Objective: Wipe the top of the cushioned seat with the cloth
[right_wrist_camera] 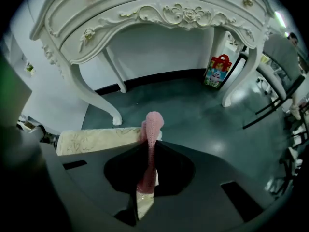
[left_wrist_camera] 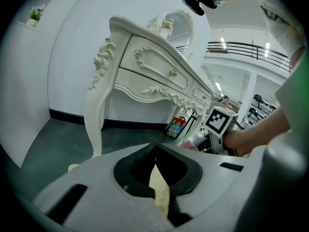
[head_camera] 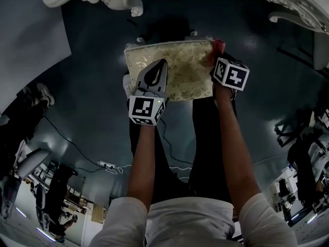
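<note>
The cushioned seat (head_camera: 187, 68) is a cream and gold patterned square on the dark floor, right in front of the white dressing table. My right gripper (head_camera: 219, 54) hangs over the seat's far right corner and is shut on the pink cloth (head_camera: 218, 46). In the right gripper view the cloth (right_wrist_camera: 150, 134) stands pinched upright between the jaws of the right gripper (right_wrist_camera: 149, 141), with the seat (right_wrist_camera: 94, 140) to the left. My left gripper (head_camera: 162, 63) is shut and empty above the seat's left half. In the left gripper view, the left gripper (left_wrist_camera: 154, 152) shows a strip of the cushion (left_wrist_camera: 160, 192) beneath it.
The ornate white dressing table (left_wrist_camera: 145, 66) stands just beyond the seat, its curved legs (right_wrist_camera: 96, 100) close to the cushion. A colourful bag (right_wrist_camera: 217, 70) sits under the table. A power strip with cable (head_camera: 108, 164) lies on the floor near the person's legs.
</note>
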A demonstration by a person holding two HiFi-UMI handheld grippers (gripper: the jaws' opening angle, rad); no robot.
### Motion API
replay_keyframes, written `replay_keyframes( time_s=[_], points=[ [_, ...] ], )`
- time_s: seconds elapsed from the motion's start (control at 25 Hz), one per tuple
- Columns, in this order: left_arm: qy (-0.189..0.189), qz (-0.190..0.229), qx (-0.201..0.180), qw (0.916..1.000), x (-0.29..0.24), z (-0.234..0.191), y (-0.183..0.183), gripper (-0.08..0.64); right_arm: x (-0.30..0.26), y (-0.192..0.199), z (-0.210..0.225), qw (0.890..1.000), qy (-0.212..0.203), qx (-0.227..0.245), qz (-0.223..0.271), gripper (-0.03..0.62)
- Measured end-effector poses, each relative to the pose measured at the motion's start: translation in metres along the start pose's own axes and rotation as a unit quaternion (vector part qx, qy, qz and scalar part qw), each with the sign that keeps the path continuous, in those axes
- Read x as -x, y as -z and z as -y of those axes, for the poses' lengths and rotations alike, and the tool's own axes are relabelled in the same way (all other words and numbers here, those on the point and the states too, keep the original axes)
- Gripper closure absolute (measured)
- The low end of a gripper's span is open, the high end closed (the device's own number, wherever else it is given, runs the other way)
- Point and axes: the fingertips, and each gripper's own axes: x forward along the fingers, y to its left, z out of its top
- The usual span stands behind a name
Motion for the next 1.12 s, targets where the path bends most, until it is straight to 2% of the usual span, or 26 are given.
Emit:
replay_keyframes(
  time_s=[0.08, 0.16, 0.32, 0.48, 0.64, 0.76, 0.84, 1.0, 1.12],
  points=[
    [-0.013, 0.008, 0.005, 0.9999, 0.011, -0.012, -0.004, 0.546, 0.005, -0.002, -0.010, 1.000, -0.013, -0.016, 0.007, 0.569],
    [-0.028, 0.015, 0.014, 0.9994, 0.024, -0.025, -0.006, 0.546, 0.013, -0.007, -0.039, 0.999, -0.044, -0.019, 0.020, 0.569],
    [-0.053, 0.014, 0.027, 0.9981, 0.058, -0.052, -0.005, 0.546, 0.028, 0.003, -0.131, 0.994, -0.113, -0.001, 0.011, 0.569],
    [-0.070, 0.008, 0.020, 0.9973, 0.086, -0.088, -0.010, 0.546, 0.019, 0.024, -0.228, 0.982, -0.187, 0.004, -0.005, 0.569],
    [-0.089, 0.005, 0.016, 0.9958, 0.106, -0.111, -0.008, 0.546, 0.003, 0.047, -0.288, 0.972, -0.232, 0.028, -0.031, 0.569],
    [-0.103, 0.005, 0.017, 0.9945, 0.123, -0.135, -0.008, 0.546, -0.012, 0.060, -0.327, 0.967, -0.244, 0.047, -0.051, 0.569],
    [-0.106, 0.004, 0.020, 0.9941, 0.129, -0.144, -0.006, 0.546, -0.022, 0.066, -0.338, 0.968, -0.237, 0.054, -0.065, 0.569],
    [-0.102, 0.001, 0.026, 0.9945, 0.131, -0.147, -0.003, 0.546, -0.025, 0.069, -0.343, 0.970, -0.221, 0.062, -0.074, 0.569],
    [-0.094, 0.000, 0.027, 0.9952, 0.119, -0.130, -0.003, 0.546, -0.017, 0.065, -0.327, 0.971, -0.222, 0.062, -0.065, 0.569]
  ],
)
